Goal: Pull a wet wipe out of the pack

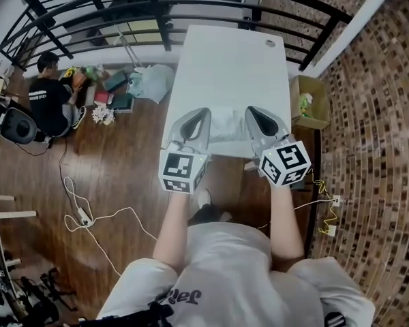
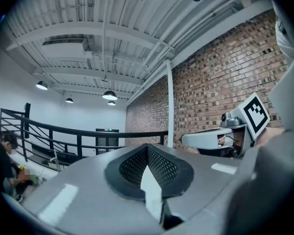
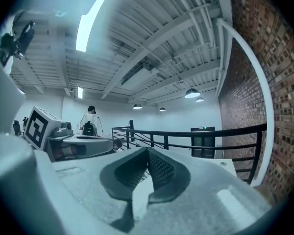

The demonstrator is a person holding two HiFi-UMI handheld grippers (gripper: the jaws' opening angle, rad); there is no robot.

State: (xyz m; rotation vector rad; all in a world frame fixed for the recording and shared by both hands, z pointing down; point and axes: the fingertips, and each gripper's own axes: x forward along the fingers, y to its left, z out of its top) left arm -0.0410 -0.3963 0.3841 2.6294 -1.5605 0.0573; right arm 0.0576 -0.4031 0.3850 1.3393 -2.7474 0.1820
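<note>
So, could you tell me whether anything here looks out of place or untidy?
Nothing on the table stands out: the pack lies by its near edge. Off it, loose cables trail across the floor and clutter sits heaped by the railing.

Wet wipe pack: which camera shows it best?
The head view: the wet wipe pack lies near the front edge of the white table. The left and right gripper views show railing and ceiling beyond their jaws, no pack.

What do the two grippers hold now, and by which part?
Nothing. The left gripper and the right gripper are both shut and empty; the wipe pack lies on the table between them.
</note>
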